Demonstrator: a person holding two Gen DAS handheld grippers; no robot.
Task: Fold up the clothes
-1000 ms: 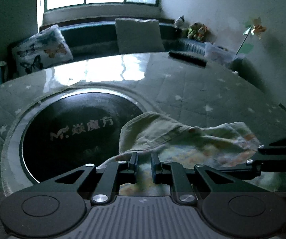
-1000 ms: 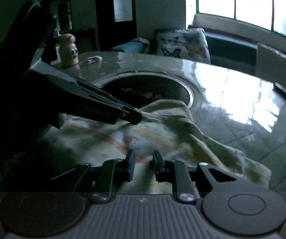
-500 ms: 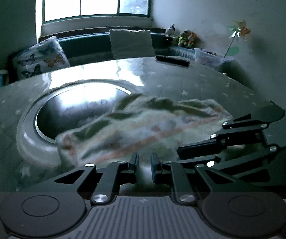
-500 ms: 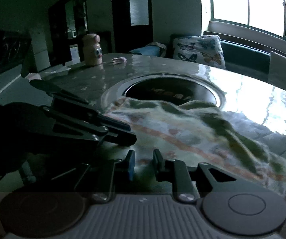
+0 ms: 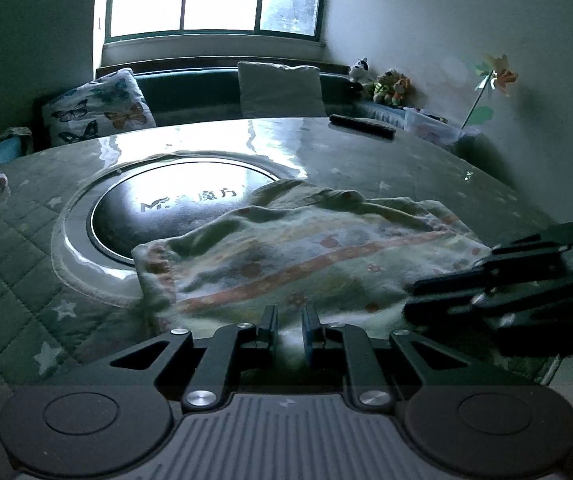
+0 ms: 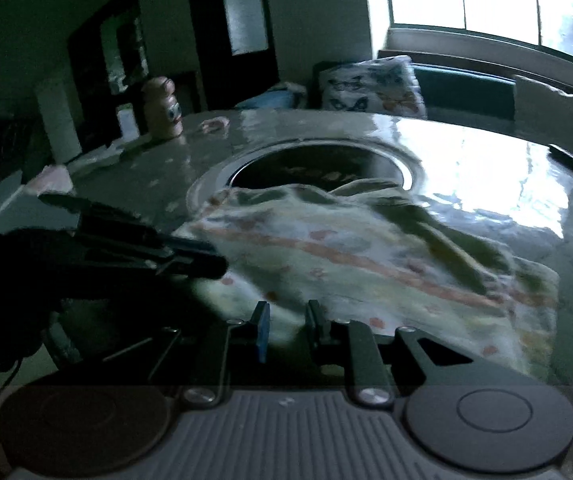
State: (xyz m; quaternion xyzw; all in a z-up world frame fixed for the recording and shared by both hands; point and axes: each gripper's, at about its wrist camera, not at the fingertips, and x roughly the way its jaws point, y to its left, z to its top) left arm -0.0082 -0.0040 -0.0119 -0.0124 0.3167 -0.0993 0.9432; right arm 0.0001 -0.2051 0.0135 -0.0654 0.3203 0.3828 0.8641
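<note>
Garment: a pale printed garment [image 5: 306, 252] with an orange stripe and small red motifs lies spread on the round table [image 5: 426, 168], its far edge draped over the rim of the inset cooktop [image 5: 174, 208] at the table's centre, its near edge at the table's front edge.
Left gripper: the left gripper [image 5: 288, 330] has its jaws narrowly apart at the garment's near hem; whether cloth is pinched between them I cannot tell.
Right gripper: the right gripper [image 6: 288, 328] also shows a narrow gap at the near hem, further toward the garment's right end; a grip cannot be confirmed either.
Progress: judged early. The garment is laid out roughly flat but rumpled at its far side, with one ridge that may be a first fold; I cannot tell.
Left to do: smoothing, then folding into a compact stack.
Writing: the dark glass of the cooktop carries a pale logo "M" followed by Chinese characters, the last two reading 魔方; the rest is blurred by glare.
Other things: a remote control [image 5: 362, 126] near the far edge; a butterfly cushion [image 5: 98, 108] on the bench behind.
</note>
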